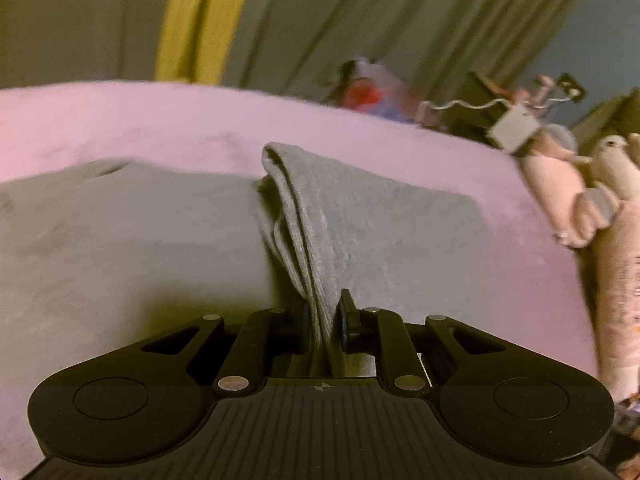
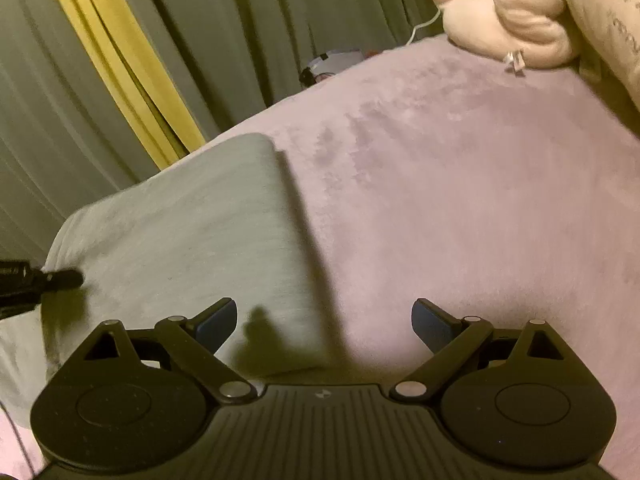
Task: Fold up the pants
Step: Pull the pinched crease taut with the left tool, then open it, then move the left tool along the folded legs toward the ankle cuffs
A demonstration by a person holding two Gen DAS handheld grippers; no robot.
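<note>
Pink bed blanket (image 2: 460, 200) lies bare right of the grey pants (image 2: 180, 220); left tongs (image 1: 323, 320) pinch a raised fabric edge, right tongs (image 2: 324, 320) spread empty.

left gripper (image 1: 322, 318): black ribbed housing | round discs at 8 and 4 o'clock | silver pivot screws | right gripper (image 2: 324, 322): black linkages | blue pads (image 2: 218, 326) | small centre mark at 6 o'clock

Your black two-finger left gripper (image 1: 323, 320) is pinching grey fabric; your black right gripper (image 2: 324, 324) is gaping wide, holding nothing.
</note>
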